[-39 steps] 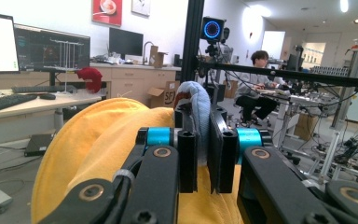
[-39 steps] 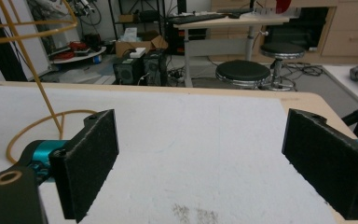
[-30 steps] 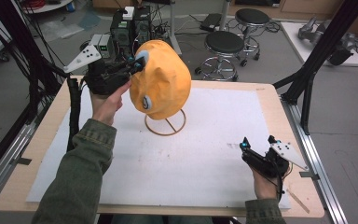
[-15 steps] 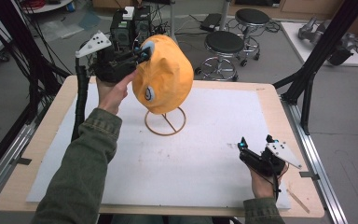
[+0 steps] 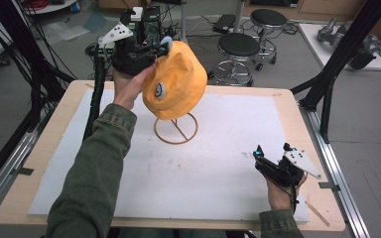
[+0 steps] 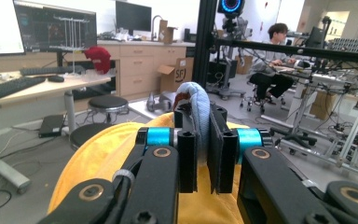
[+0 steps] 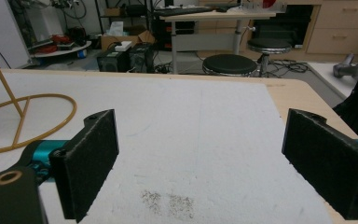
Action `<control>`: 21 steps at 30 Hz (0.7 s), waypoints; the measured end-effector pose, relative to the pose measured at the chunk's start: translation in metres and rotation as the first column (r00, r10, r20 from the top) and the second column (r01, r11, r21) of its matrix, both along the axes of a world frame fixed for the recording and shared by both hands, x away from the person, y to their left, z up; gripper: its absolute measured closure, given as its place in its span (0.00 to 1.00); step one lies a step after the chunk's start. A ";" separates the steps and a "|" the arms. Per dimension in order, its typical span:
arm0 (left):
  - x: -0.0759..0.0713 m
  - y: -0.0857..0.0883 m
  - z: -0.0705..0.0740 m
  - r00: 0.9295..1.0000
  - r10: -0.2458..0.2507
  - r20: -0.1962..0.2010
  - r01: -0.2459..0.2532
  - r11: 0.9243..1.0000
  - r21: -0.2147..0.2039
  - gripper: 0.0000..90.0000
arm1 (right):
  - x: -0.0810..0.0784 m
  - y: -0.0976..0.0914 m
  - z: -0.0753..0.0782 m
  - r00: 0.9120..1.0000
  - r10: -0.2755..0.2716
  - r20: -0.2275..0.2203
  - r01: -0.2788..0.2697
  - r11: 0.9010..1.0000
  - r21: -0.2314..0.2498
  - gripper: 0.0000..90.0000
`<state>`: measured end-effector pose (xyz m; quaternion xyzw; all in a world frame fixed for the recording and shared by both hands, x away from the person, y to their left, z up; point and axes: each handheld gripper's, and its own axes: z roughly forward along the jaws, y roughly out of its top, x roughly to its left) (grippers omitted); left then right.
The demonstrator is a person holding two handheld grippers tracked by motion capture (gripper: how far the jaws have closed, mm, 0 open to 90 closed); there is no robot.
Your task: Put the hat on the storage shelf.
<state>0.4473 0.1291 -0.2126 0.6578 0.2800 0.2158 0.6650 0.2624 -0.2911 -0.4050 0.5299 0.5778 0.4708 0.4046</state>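
Observation:
An orange hat (image 5: 176, 79) with a round eye patch hangs tilted over a gold wire stand (image 5: 176, 130) at the table's far middle. The stand's stem goes up under the hat, and I cannot tell whether the two touch. My left gripper (image 5: 156, 49) is at the hat's far left side, shut on its pale blue edge. In the left gripper view the blue edge (image 6: 198, 107) is pinched between the jaws of the left gripper (image 6: 202, 154), with the orange hat (image 6: 107, 154) below. My right gripper (image 5: 272, 149) rests near the front right, open and holding nothing. In its own view the right gripper (image 7: 207, 163) has the stand's ring (image 7: 23, 121) at the left.
A white mat (image 5: 218, 173) covers most of the wooden table (image 5: 297, 109). Black stools (image 5: 238, 47) stand beyond the far edge, next to a box of electronics (image 5: 146, 20). Black frame posts (image 5: 337, 54) rise at both sides of the table.
My left hand has carried the hat's edge toward the far side and a little up, and the hat has tipped further. The right gripper has stayed put.

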 end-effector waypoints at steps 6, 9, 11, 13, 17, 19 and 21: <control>0.015 -0.006 0.001 0.999 -0.012 -0.043 0.013 0.999 0.040 0.92 | 0.001 0.000 -0.002 1.000 0.004 -0.009 -0.004 1.000 -0.002 0.11; 0.017 -0.014 0.005 0.998 -0.025 -0.053 0.029 0.996 0.080 0.92 | 0.002 0.000 -0.002 1.000 0.003 -0.013 -0.003 1.000 0.000 0.11; 0.018 -0.018 0.007 0.998 -0.028 -0.052 0.033 0.995 0.090 0.92 | 0.002 0.000 -0.003 1.000 0.004 -0.013 -0.004 1.000 0.002 0.11; 0.019 -0.021 0.007 0.998 -0.029 -0.063 0.035 0.995 0.098 0.92 | 0.001 0.000 -0.002 1.000 0.005 -0.010 -0.005 1.000 0.007 0.11; 0.020 -0.024 0.006 0.997 -0.033 -0.073 0.042 0.992 0.118 0.91 | 0.000 -0.001 -0.002 1.000 0.006 -0.010 -0.006 1.000 0.010 0.11; 0.021 -0.024 0.004 0.996 -0.035 -0.082 0.045 0.992 0.119 0.90 | 0.000 -0.001 -0.002 1.000 0.007 -0.009 -0.007 1.000 0.015 0.11; 0.020 -0.023 0.003 0.996 -0.037 -0.077 0.046 0.993 0.109 0.85 | 0.000 -0.002 -0.002 1.000 0.007 -0.009 -0.007 1.000 0.014 0.11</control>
